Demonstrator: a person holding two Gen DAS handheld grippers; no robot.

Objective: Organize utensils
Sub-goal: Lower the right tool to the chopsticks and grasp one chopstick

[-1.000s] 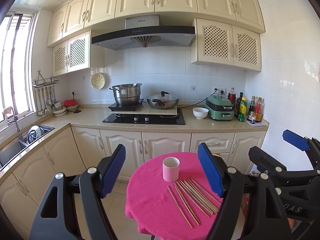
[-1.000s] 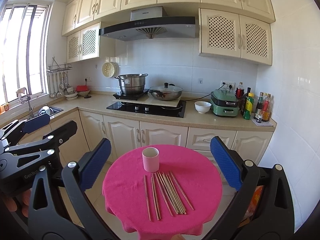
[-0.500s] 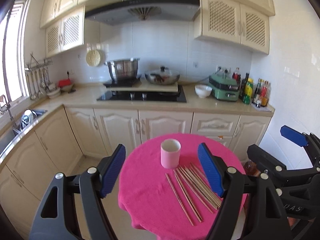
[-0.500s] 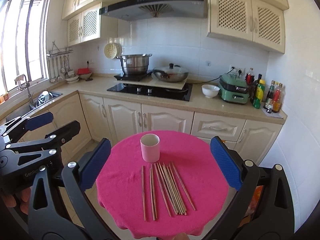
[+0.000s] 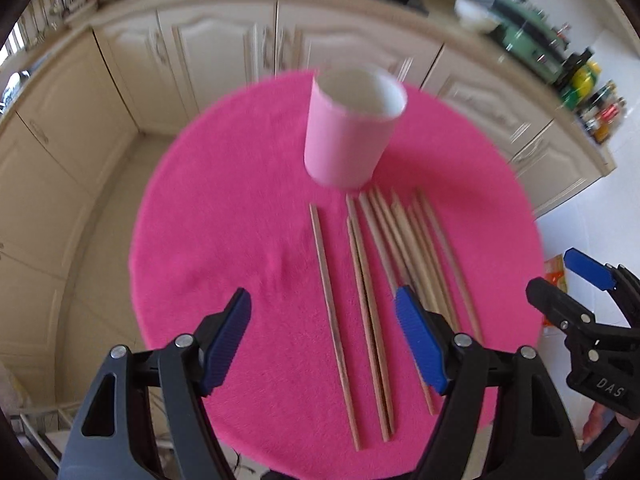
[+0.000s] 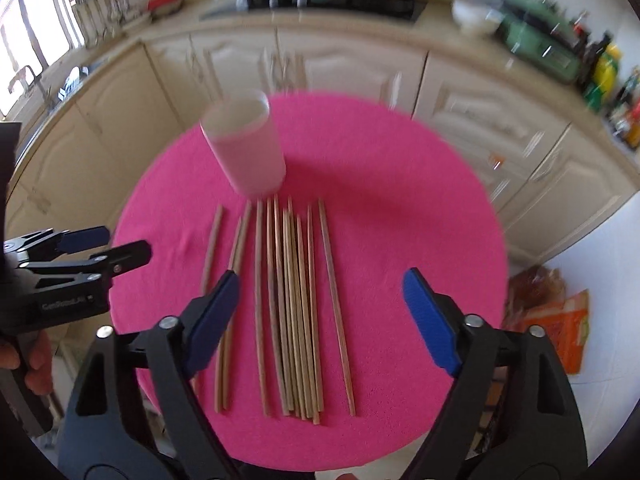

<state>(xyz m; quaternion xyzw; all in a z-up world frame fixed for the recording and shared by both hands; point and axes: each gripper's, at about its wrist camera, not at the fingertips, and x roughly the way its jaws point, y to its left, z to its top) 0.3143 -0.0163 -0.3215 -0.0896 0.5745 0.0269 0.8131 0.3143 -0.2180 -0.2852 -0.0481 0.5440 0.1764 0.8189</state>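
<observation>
A bundle of wooden chopsticks (image 6: 292, 304) lies flat on a round table covered with a bright pink cloth (image 6: 400, 240). Most of the sticks lie side by side, touching or overlapping, their far ends pointing toward a pale pink cup (image 6: 246, 148). In the left wrist view one chopstick (image 5: 332, 308) lies a little apart on the left of the group, with a touching pair (image 5: 370, 320) just beside it. The cup stands upright near the far side of the cloth, just beyond the tips of the sticks; its white inside shows nothing in it from here, though the picture is blurred.

The right gripper (image 6: 318, 316) hangs over the near half of the bundle, tilted steeply down. Its blue-padded jaws are closing, with most of the sticks lying between them below, and the pads touch none of them.

The left gripper (image 5: 322, 340) hangs over the left part of the row, also tilted steeply down, its jaws wide apart and holding nothing; the lone stick and the pair lie beneath the gap.

Around the table run cream kitchen cabinets (image 5: 224, 48) under a beige counter (image 6: 360, 36). A green appliance (image 6: 540, 48) and some bottles (image 6: 604, 72) sit at the counter's right end, blurred.
</observation>
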